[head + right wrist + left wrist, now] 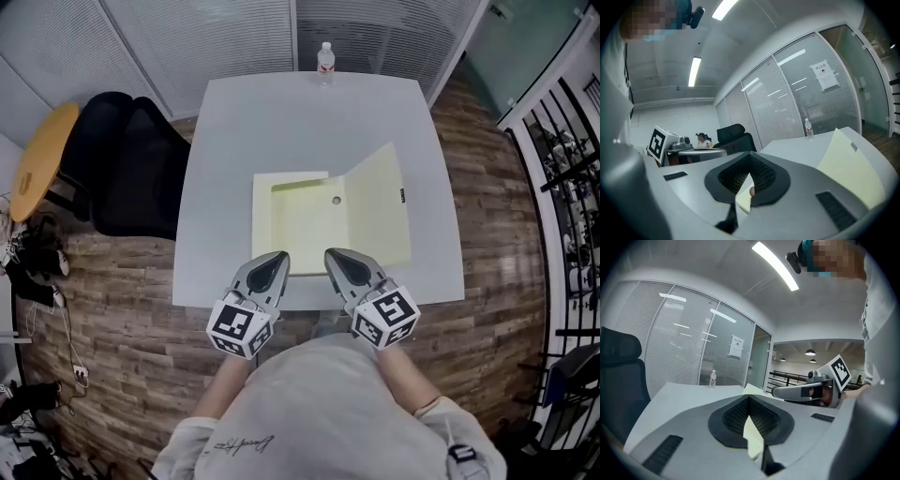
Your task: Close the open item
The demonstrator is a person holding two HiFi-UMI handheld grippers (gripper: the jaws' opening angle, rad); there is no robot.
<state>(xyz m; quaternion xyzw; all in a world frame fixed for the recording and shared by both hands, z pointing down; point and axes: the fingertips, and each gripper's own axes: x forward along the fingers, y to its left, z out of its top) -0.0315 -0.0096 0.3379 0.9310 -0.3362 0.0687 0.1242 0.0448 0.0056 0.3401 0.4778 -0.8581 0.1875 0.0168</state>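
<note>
A pale yellow folder [309, 220] lies open on the white table [281, 122], its right cover [380, 202] raised at a slant, with a small round fastener inside. Both grippers hover side by side over the table's near edge, just short of the folder. My left gripper [278, 258] is shut and holds nothing; through the slit under its jaws a strip of the folder [752, 434] shows. My right gripper [335, 255] is also shut and empty, with the raised cover [851, 171] to its right. Each gripper sees the other beside it, the right gripper [780, 391] and the left gripper [719, 151].
A water bottle [325, 58] stands at the table's far edge, in front of glass walls with blinds. A black office chair [131, 164] sits left of the table, with a round orange tabletop [42, 155] beyond it. Black railings [562, 178] run along the right.
</note>
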